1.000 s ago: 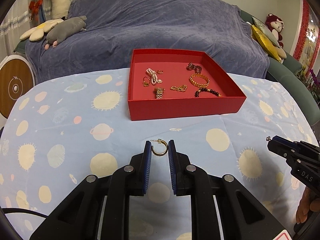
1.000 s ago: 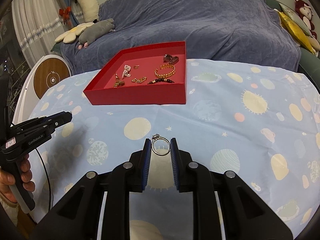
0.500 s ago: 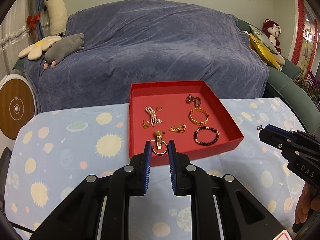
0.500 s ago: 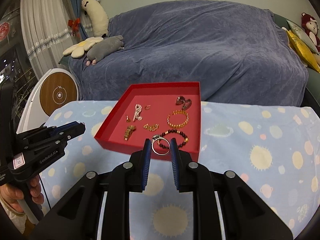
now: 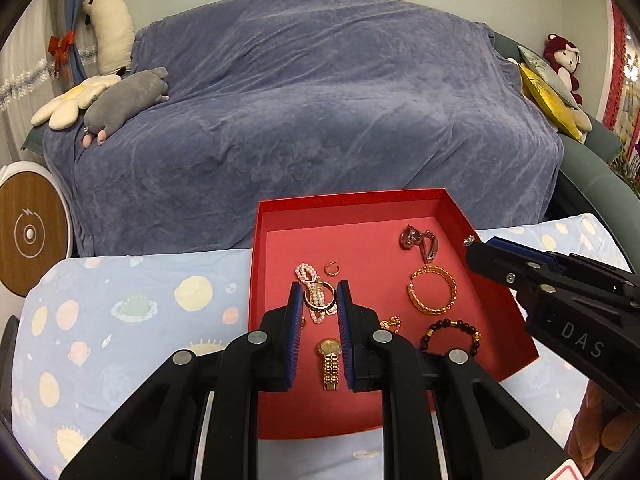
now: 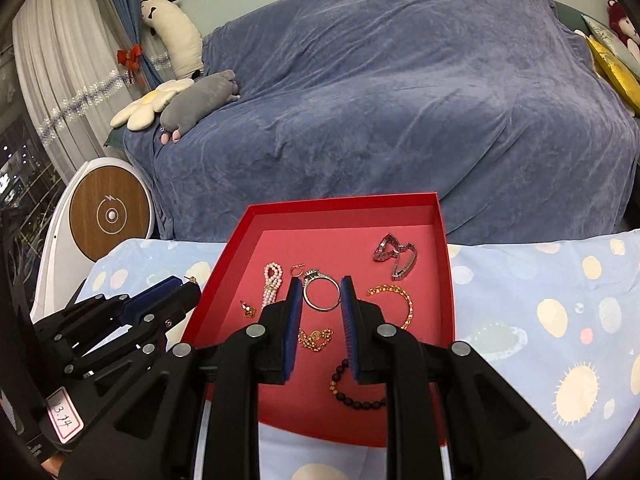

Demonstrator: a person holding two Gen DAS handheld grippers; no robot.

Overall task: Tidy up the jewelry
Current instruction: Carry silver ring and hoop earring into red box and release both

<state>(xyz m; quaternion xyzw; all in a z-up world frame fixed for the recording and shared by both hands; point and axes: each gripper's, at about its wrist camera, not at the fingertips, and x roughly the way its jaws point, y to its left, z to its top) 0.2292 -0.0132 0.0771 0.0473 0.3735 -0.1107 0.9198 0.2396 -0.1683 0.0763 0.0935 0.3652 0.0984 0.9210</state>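
Gold hoop earring [image 5: 320, 297] is pinched by the left gripper [image 5: 319, 300] above the shallow red cardboard tray [image 5: 352, 202]; a silver stone-set ring [image 6: 320, 293] is pinched by the right gripper [image 6: 321, 300], also over the tray.

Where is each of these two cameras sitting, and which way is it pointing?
Left wrist view: it rides on the left gripper, looking forward along its fingers, which pinch a gold hoop earring above the red tray; the right gripper pokes in at right.
Right wrist view: it rides on the right gripper, which pinches a silver ring above the same tray; the left gripper shows at left.
Both views share the tray, its jewelry, the table's planet-print cloth and the covered sofa behind.
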